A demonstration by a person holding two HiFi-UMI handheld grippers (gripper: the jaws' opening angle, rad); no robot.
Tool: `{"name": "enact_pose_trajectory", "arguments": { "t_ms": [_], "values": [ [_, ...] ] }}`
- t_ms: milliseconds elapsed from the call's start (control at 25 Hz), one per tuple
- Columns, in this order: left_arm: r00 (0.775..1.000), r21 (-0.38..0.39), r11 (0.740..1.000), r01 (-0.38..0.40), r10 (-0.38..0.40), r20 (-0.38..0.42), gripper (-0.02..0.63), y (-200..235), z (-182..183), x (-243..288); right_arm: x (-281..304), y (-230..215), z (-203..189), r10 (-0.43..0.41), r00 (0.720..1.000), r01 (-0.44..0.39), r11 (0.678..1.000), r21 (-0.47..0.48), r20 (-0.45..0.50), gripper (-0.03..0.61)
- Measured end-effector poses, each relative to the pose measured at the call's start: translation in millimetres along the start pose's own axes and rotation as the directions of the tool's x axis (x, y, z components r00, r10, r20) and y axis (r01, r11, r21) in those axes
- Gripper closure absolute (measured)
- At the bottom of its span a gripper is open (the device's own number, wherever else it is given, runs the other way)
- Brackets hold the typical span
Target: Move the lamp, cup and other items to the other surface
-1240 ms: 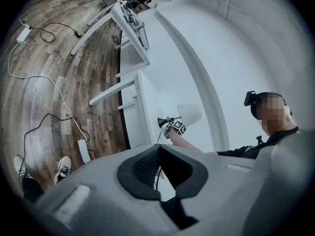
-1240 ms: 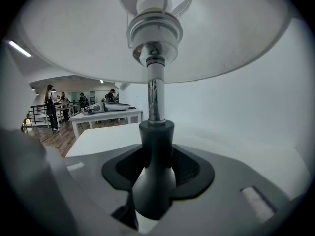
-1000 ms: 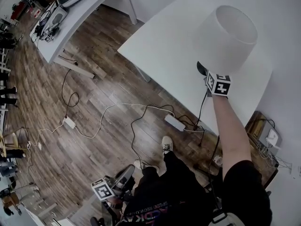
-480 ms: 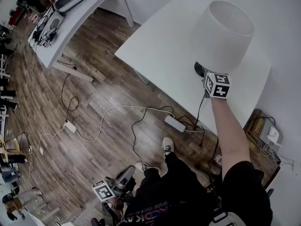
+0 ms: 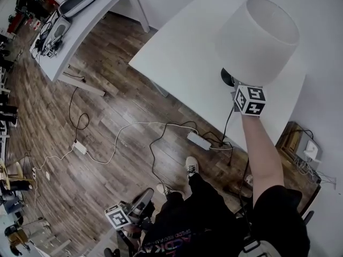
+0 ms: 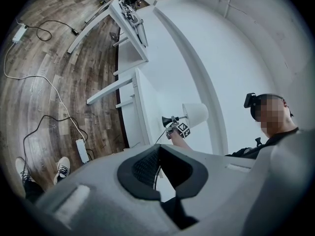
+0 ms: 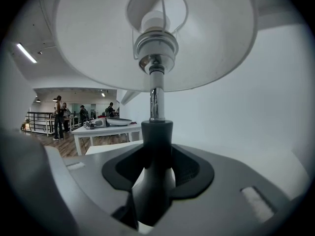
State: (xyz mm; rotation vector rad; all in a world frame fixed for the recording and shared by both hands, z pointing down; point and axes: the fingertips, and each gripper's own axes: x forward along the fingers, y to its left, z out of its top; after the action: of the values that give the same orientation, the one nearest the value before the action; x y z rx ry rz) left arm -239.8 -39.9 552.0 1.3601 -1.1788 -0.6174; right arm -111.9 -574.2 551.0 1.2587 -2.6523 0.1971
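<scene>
A lamp with a white shade (image 5: pixel 257 39) and a dark stem and base (image 5: pixel 228 78) hangs just above the white table (image 5: pixel 177 52). My right gripper (image 5: pixel 236 89) is shut on its dark stem (image 7: pixel 156 146), with the shade (image 7: pixel 157 33) and bulb socket straight above the jaws. The lamp's black cord (image 5: pixel 229 123) trails over the table edge toward the floor. My left gripper (image 5: pixel 140 201) is held low beside the person's legs, open (image 6: pixel 160 170) with nothing between its jaws. From it I see the lamp (image 6: pixel 195 114) and the right gripper (image 6: pixel 176 129) far off. No cup is in view.
A white power strip (image 5: pixel 199 139) and long cables lie on the wooden floor by the person's shoes. A second white desk (image 5: pixel 80 33) with devices stands at the upper left. A white adapter (image 5: pixel 310 154) and its wires sit on a low box at the right, beside the wall.
The right gripper has risen with the lamp in it; the shade stands higher and larger in the head view. The left gripper has stayed put.
</scene>
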Motion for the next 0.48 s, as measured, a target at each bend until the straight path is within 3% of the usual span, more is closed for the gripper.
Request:
{"name": "enact_pose_trajectory", "arguments": {
  "t_ms": [480],
  "values": [
    [0.995, 0.058, 0.995, 0.077, -0.073, -0.074, 0.617, -5.6, 11.6, -17.6, -85.5, -7.5, 32.8, -0.099, 0.994, 0.098, 0.995, 0.027, 0.048, 0.420]
  ]
}}
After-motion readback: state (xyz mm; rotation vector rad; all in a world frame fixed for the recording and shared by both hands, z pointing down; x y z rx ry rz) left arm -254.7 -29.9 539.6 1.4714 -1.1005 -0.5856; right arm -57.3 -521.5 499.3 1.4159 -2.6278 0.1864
